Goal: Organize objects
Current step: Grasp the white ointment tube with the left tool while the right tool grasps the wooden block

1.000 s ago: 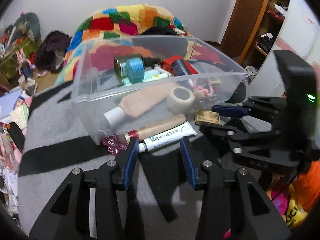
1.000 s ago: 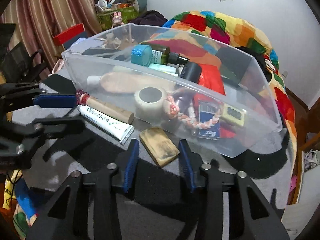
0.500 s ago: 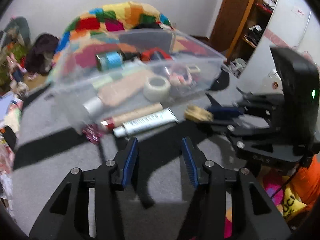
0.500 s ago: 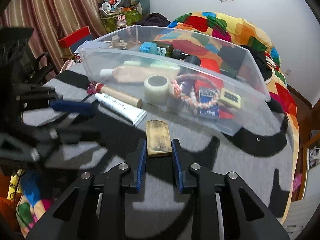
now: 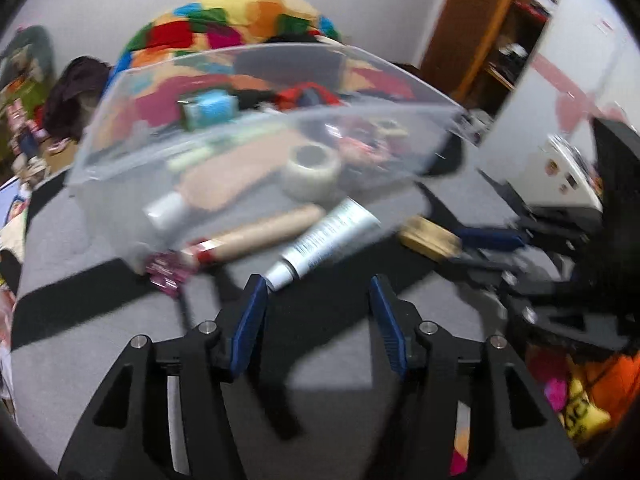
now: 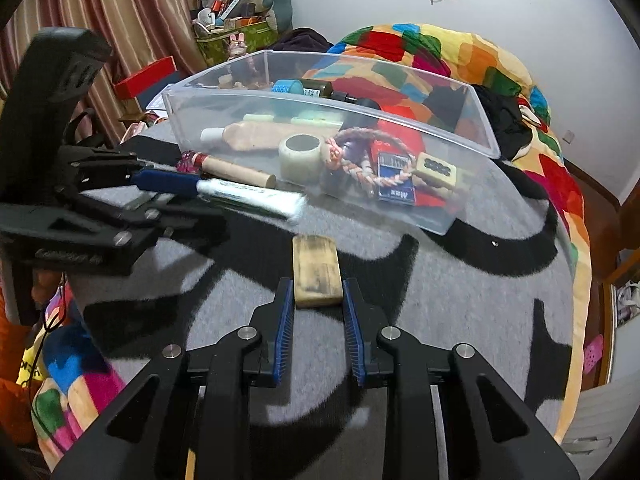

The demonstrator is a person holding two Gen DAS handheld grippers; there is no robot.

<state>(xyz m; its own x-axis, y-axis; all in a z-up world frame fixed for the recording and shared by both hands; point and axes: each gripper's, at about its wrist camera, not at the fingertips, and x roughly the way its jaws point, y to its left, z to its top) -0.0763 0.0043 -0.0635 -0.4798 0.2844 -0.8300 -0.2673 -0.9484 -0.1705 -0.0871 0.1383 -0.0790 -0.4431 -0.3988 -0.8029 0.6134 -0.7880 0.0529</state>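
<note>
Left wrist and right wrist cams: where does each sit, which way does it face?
Left wrist: on the left gripper, angled down at a white tube before the clear bin; its jaws are opening, empty; right gripper at right.
Right wrist: on the right gripper, angled down, pads pressing a tan block; left gripper at left.
Shared: bin, tube, block, tape roll, grey blanket.

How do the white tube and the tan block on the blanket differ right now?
The white tube is long, round and printed; the tan block is short, flat and scuffed. The tube lies free beside the clear bin; the block sits between the right claw pads. Both are outside the bin.
</note>
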